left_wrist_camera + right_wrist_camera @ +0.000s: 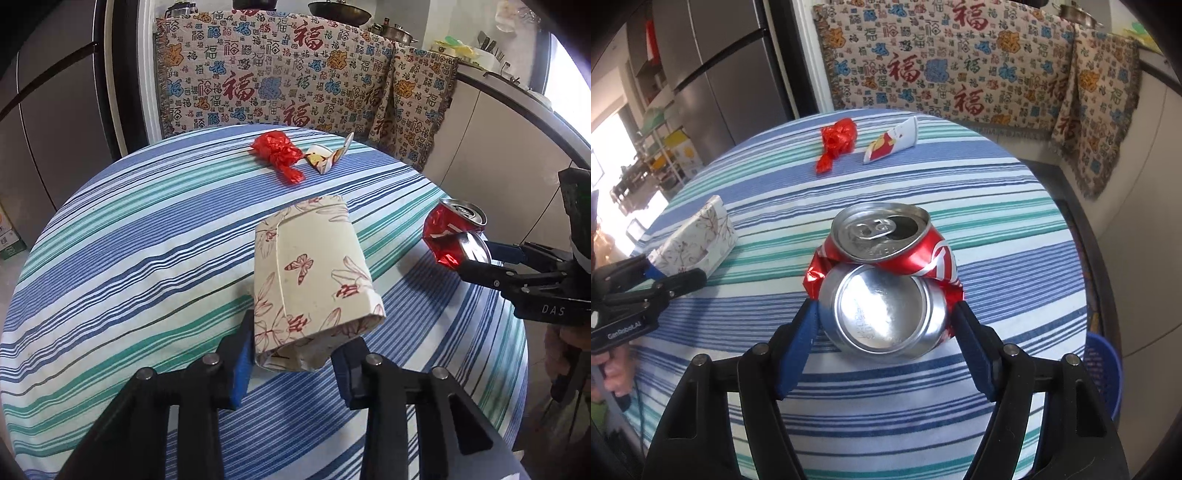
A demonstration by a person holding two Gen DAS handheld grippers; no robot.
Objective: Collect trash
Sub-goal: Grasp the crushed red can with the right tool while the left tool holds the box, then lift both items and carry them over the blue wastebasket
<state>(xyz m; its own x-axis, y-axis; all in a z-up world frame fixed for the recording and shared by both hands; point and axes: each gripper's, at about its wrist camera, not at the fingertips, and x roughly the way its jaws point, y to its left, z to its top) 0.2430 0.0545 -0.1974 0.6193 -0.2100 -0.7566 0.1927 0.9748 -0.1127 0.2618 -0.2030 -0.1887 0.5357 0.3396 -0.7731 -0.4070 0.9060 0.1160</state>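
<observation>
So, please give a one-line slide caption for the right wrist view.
Right gripper clamps a crushed red soda can above the striped tablecloth.

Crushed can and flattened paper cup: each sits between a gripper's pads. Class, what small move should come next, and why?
Probably carry the crushed can, held by the right gripper, to the blue basket beside the table; the left gripper holds the paper cup.
</observation>
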